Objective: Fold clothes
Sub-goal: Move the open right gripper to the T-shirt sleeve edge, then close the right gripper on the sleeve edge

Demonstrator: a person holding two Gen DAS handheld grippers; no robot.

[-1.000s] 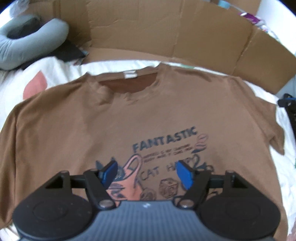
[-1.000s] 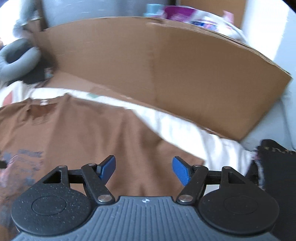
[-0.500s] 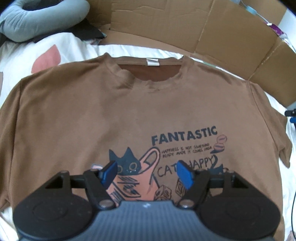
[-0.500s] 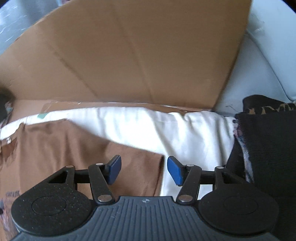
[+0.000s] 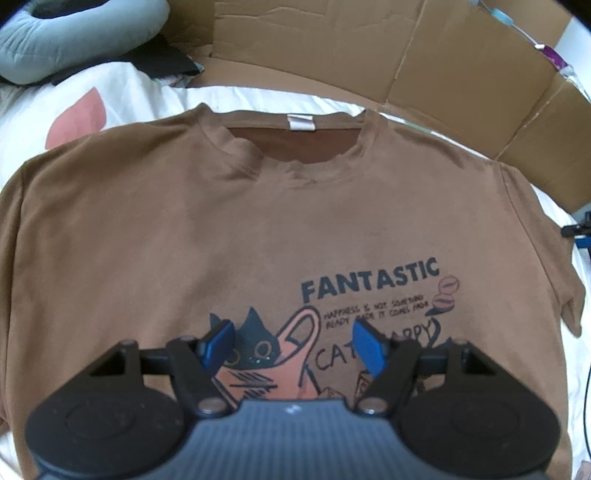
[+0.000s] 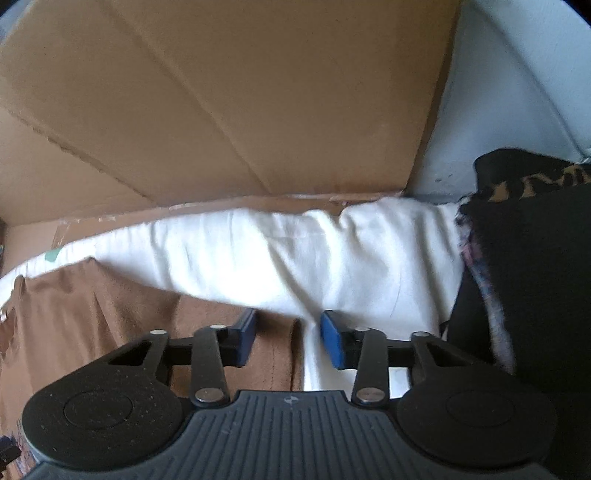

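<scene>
A brown T-shirt (image 5: 221, 229) with a cat print and the word FANTASTIC lies flat, front up, on a white bed sheet (image 5: 125, 88), collar at the far side. My left gripper (image 5: 293, 343) is open and empty, hovering over the print at the shirt's lower middle. In the right wrist view the shirt's right sleeve (image 6: 122, 314) lies at the lower left. My right gripper (image 6: 288, 338) is open, narrower than before, with the sleeve's hem edge between its blue pads (image 6: 332, 343). I cannot tell whether the pads touch the cloth.
A cardboard wall (image 5: 369, 48) stands along the far side of the bed, also in the right wrist view (image 6: 221, 103). A grey neck pillow (image 5: 74, 33) lies at the far left. A dark folded cloth pile (image 6: 528, 266) sits right of the sleeve.
The left gripper has moved forward over the shirt. The right gripper has swung right and down to the sleeve's hem, and its jaws have narrowed.
</scene>
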